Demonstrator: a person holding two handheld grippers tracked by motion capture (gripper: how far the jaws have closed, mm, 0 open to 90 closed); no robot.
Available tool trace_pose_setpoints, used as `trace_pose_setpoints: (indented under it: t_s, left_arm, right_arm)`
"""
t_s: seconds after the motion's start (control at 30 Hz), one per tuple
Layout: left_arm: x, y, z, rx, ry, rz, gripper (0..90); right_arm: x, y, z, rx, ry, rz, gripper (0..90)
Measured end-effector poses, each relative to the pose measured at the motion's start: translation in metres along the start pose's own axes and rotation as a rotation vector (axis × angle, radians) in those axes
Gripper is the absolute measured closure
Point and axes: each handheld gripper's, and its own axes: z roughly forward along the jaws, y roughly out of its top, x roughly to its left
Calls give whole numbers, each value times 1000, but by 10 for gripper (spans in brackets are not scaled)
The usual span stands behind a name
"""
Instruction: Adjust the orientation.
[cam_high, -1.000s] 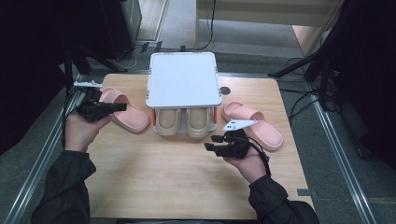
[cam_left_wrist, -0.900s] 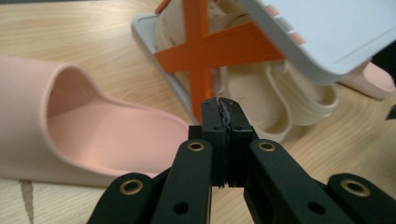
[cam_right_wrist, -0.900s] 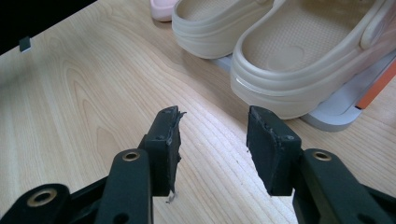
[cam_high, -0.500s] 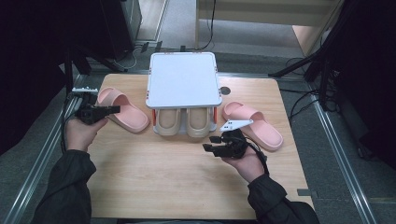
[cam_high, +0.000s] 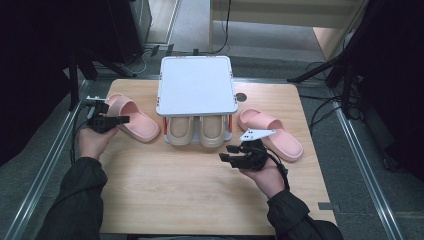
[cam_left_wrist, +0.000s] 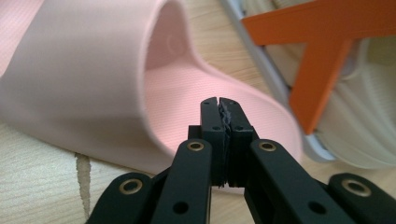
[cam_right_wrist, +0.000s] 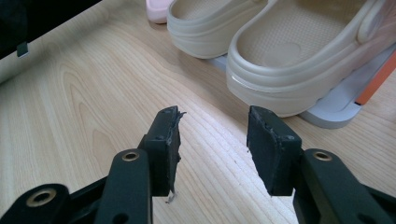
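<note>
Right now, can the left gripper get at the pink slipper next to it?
Probably yes. The left gripper sits just in front of the pink slipper with nothing between them, but its jaws are shut, so they would need to open before grabbing it.

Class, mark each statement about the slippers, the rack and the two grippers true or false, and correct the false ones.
1. The left gripper has its jaws shut. True.
2. The right gripper grips a beige clog. False: its jaws stand open, with nothing between them.
3. Two beige clogs sit on the lower level of the white rack. True.
4. Both pink slippers lie left of the rack. False: one pink slipper lies left, the other right.
</note>
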Motion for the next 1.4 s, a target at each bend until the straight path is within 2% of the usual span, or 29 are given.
trace_pose_setpoints:
  t_s: [0.07, 0.33, 0.4, 0.5, 0.67, 0.77, 0.87, 1.1, 1.27, 1.4]
  left_arm:
    - [0, 0, 5, 0, 12, 7, 889]
    - [7, -3, 18, 33, 27, -7, 886]
    - [10, -5, 19, 45, 32, 3, 881]
    - [12, -6, 17, 40, 18, -3, 879]
    - [12, -7, 16, 46, 23, 7, 878]
    - [14, -9, 14, 41, 10, -8, 869]
    - [14, -10, 11, 50, 22, -1, 872]
    - [22, -15, 2, 56, 25, -16, 879]
    - [31, -20, -5, 61, 13, -23, 874]
    - [33, -22, -10, 66, 32, -17, 871]
  right_arm:
    - [0, -1, -1, -2, -2, 4, 551]
    - [-1, -5, -6, -12, -15, 10, 550]
    - [-2, -5, -7, -14, -17, 7, 549]
    - [-3, -5, -7, -19, -19, 11, 549]
    - [-3, -5, -7, -12, -19, 11, 549]
    - [-3, -4, -6, -12, -15, 10, 548]
    - [-4, -4, -5, -13, -13, 9, 549]
    - [-4, -1, -1, -8, -2, 11, 549]
    - [-5, 2, 1, -16, 15, 19, 552]
    - [-4, 4, 3, -12, 20, 15, 552]
